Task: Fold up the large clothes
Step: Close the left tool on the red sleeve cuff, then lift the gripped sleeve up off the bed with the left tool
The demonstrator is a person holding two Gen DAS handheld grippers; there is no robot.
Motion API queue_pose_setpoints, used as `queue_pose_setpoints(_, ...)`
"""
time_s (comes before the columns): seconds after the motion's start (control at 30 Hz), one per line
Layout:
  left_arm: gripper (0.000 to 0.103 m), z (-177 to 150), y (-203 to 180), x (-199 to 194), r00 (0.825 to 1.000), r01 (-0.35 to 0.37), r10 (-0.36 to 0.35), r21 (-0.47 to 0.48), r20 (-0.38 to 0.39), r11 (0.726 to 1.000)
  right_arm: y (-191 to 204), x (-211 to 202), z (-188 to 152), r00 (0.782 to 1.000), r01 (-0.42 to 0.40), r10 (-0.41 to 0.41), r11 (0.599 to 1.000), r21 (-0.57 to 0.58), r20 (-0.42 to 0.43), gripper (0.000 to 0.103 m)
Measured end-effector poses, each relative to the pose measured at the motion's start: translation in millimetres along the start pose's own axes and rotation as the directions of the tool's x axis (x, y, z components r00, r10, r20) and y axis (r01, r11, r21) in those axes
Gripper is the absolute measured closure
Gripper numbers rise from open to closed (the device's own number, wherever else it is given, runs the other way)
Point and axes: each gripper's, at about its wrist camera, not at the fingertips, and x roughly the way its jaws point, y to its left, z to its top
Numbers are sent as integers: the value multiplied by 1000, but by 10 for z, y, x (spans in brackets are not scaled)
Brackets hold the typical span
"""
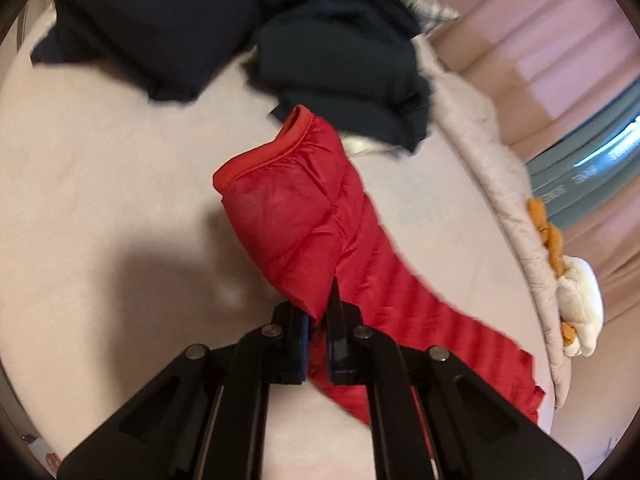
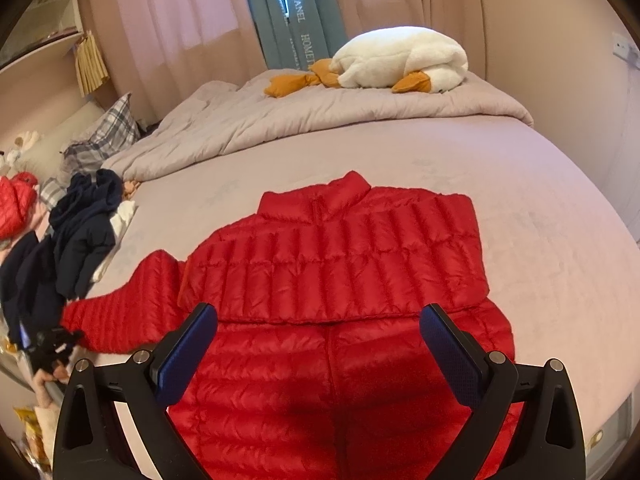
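A bedroom with pink curtains [image 2: 180, 8] and a teal drape [image 2: 296, 12] is seen behind a wide bed [image 2: 540, 208] covered in a pale lilac sheet. At the far left of the right wrist view, a heap of dark navy clothes [image 2: 80, 236] is piled beside plaid pillows [image 2: 108, 132], and the left gripper [image 2: 52, 340] is glimpsed low at the bed's edge, where the end of the jacket's sleeve [image 2: 120, 312] is reached. In the left wrist view that gripper [image 1: 318, 320] is angled downward, its jaws drawn narrow and clamped on a fold of the red sleeve [image 1: 304, 216], whose open cuff is turned toward the navy heap [image 1: 340, 60].

A red quilted puffer jacket [image 2: 340, 264] is spread across the middle of the sheet, collar pointed toward the crumpled grey duvet [image 2: 320, 120], its upper part laid over the lower body and one sleeve stretched out to the left. The right gripper [image 2: 320, 352] is held above the jacket's lower half, tilted down, its blue-padded fingers [image 2: 452, 356] spread wide with nothing between them. A white plush goose [image 2: 400, 60] with orange feet is laid on the duvet at the far right.
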Motion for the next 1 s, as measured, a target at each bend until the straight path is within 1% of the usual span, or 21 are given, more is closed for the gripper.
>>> queue_pose_setpoints(0.1,98,-46,-269,-330,997,53,-55,49,50,997,-36,-78,-2,1000,1,-1,1000,2,22,2)
queue_pose_setpoints(0.17,98,-88,-451,-546,992,91,-98,89,78,992,-55,-112,-8,999,-6,5,1000,9,31,2)
queue_pose_setpoints(0.3,98,-193,-807,-901,975,181,-199,169,98,969,-107,-172,-29,999,-17,16,1000,24,43,2)
queue_pose_setpoints(0.37,98,-269,-970,-1027,967,208,-232,207,103,956,-135,-202,-42,999,-24,23,999,26,49,2)
queue_pose_setpoints(0.43,98,-334,-1086,-1126,961,229,-258,236,102,944,-161,-229,-54,998,-27,26,999,29,53,2)
queue_pose_setpoints(0.5,98,-418,-1234,-1219,951,258,-293,273,96,927,-187,-258,-64,998,-30,28,999,32,59,2)
queue_pose_setpoints(0.63,98,-606,-1460,-1410,938,282,-333,348,96,894,-259,-331,-66,996,-32,29,999,38,83,2)
queue_pose_setpoints(0.7,98,-682,-1563,-1462,931,304,-357,374,79,876,-298,-364,-61,995,-32,28,999,41,95,2)
queue_pose_setpoints(0.8,98,-793,-1739,-1534,920,334,-388,408,55,850,-361,-402,-69,994,-42,37,998,45,105,2)
queue_pose_setpoints(1.0,98,-1005,-2022,-1622,905,370,-424,450,22,813,-499,-434,-85,992,-57,50,997,56,113,2)
